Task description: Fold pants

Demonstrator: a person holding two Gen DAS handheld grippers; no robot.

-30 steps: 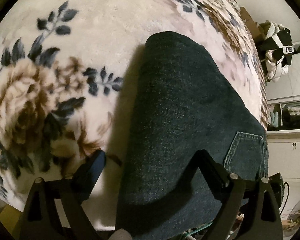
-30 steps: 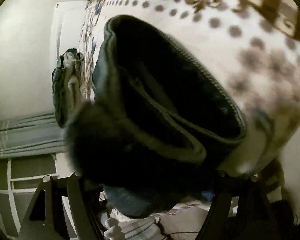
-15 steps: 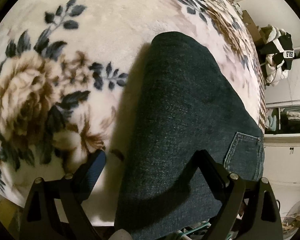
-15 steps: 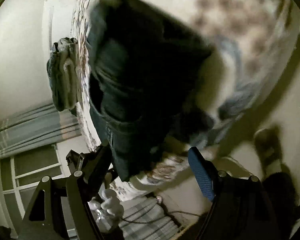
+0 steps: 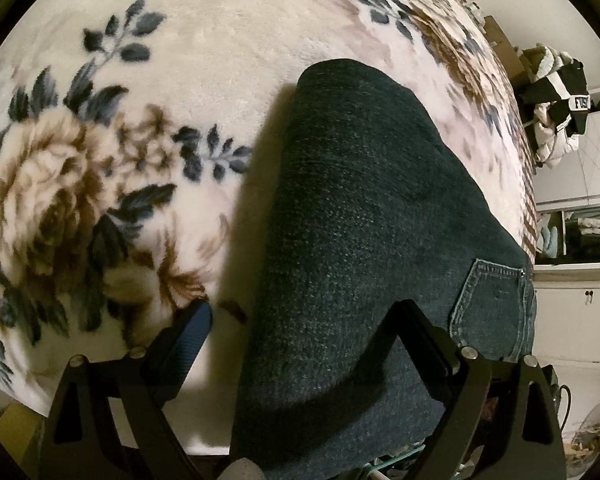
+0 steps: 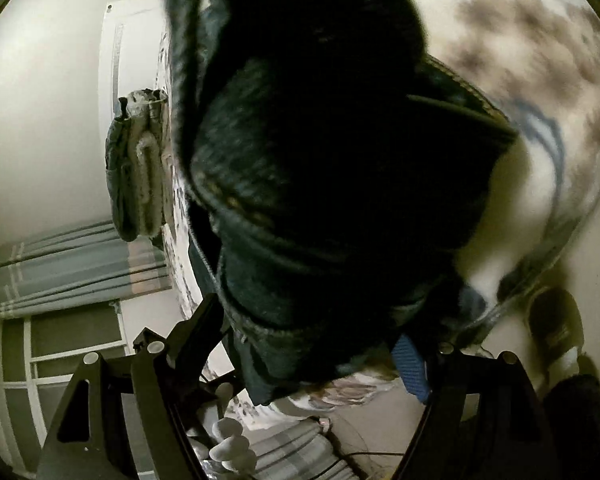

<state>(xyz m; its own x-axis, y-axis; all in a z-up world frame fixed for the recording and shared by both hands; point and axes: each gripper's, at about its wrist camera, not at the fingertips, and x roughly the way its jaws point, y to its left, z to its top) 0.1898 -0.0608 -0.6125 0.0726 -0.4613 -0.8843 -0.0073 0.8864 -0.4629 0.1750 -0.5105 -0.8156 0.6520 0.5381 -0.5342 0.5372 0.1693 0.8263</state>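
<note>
Dark denim pants (image 5: 360,240) lie folded lengthwise on a cream floral blanket (image 5: 180,60), a back pocket (image 5: 496,308) at the near right. My left gripper (image 5: 304,324) is open, its left finger over the blanket and its right finger over the denim. In the right wrist view the pants' waistband end (image 6: 320,180) is bunched and fills the frame. My right gripper (image 6: 312,332) is open, its fingers spread on either side of the bunched denim, with the blue pad (image 6: 412,368) showing.
A striped black and white garment (image 5: 560,100) hangs at the right, above white cabinets (image 5: 572,300). Folded clothes (image 6: 140,168) lie at the bed's far edge, with curtains (image 6: 72,260) and a window beyond. The bed edge is close to both grippers.
The left view has drawn back slightly from the pants. The right gripper let go of the denim about half a second ago, opened and swung; the bunched waistband now fills its view again.
</note>
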